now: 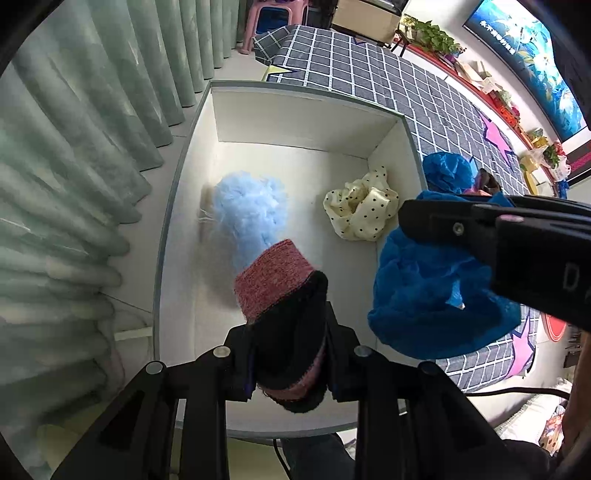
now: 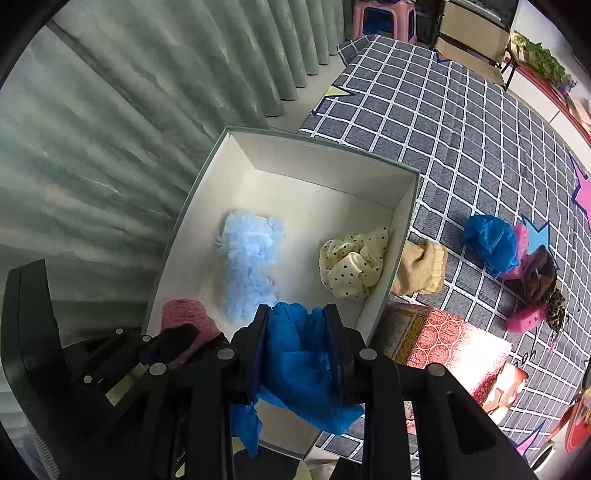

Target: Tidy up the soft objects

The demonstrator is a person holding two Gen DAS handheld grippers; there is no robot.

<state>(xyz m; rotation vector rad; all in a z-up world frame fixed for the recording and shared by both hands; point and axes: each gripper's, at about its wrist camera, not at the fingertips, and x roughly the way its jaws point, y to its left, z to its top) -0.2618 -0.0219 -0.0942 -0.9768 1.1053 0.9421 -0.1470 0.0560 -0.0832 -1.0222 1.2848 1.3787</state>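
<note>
Left hand-held gripper [image 1: 290, 360]: pointing steeply down over the near end of the box; jaws clamped on a black sock with a pink-red knit cuff [image 1: 275, 280], the cuff end sticking out beyond the fingertips above the box floor.

Right hand-held gripper [image 2: 299, 345]: also pointing steeply down, just beside the left one; jaws clamped on a crumpled blue cloth [image 2: 295, 365], which bulges between the pads and hangs loose below them over the box's near right corner.

White box [image 1: 295, 110]: open-topped, grey-edged, set between a green curtain [image 1: 74, 166] and a grey checked mat [image 2: 461, 122].

Contents of box: a fluffy light-blue item [image 1: 249, 206] lying on the floor toward the left; a cream polka-dot fabric piece [image 1: 360, 206], bunched, against the right wall. The two lie apart.

On the mat, outside the box: a beige sock [image 2: 421, 267] touching the box's right outer wall; a second blue crumpled cloth [image 2: 489, 242] farther right; touching it, a heap of pink fluffy pieces [image 2: 524, 317] and a dark leopard-patterned fabric [image 2: 545, 282].

Red patterned carton [image 2: 443, 343]: lying near the box's near right corner, on the mat.

Pink plastic stool [image 2: 384, 18]: at the far end of the mat.
</note>
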